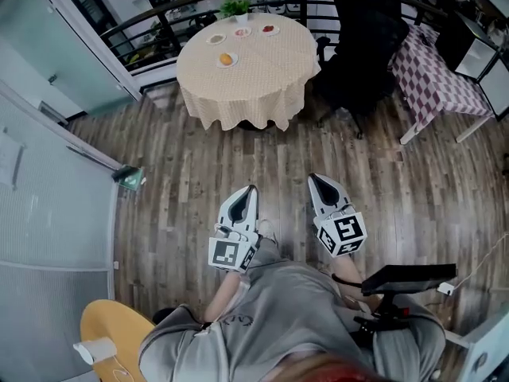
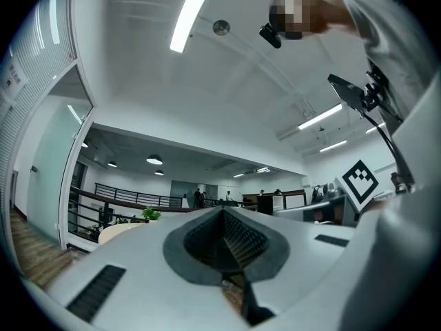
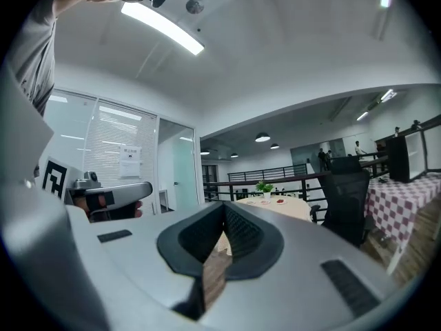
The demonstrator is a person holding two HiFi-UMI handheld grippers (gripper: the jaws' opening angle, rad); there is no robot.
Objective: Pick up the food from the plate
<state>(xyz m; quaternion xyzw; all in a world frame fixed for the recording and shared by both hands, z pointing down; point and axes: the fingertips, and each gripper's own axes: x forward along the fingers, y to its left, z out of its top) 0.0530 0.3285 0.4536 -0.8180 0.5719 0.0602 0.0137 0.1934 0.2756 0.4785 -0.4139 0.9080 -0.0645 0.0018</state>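
A person's grey sweatshirt (image 1: 278, 317) is filling the bottom of the head view, nearest the lens. Just beyond it the person is holding the white left gripper (image 1: 251, 189) and the white right gripper (image 1: 313, 179) side by side over the grey-brown plank floor (image 1: 199, 181). Both are pointing towards a round table under a beige checked cloth (image 1: 254, 86), which is standing well apart from them. Four small white plates are sitting on it. The nearest plate (image 1: 219, 63) is carrying a rounded orange piece of food (image 1: 227, 58); the others, near a green potted plant (image 1: 235, 8), are carrying what may be reddish morsels, too small to name. A black office chair (image 1: 362, 46) is standing just right of the table.

In the left gripper view the jaws are pressing flat together with nothing between them, and the table's edge is peeking out low on the left.

In the right gripper view the jaws are likewise meeting, empty, with the table and its plates lying ahead just past the tip.

My judgement: the approach is only beginning. Jaws arriving closed would be shoving the food off its plate or sliding the light plate across the cloth. A rounded piece may also be rolling out from between the pads if it is pinched off-centre. The chair, so near the table, could be catching the right gripper.
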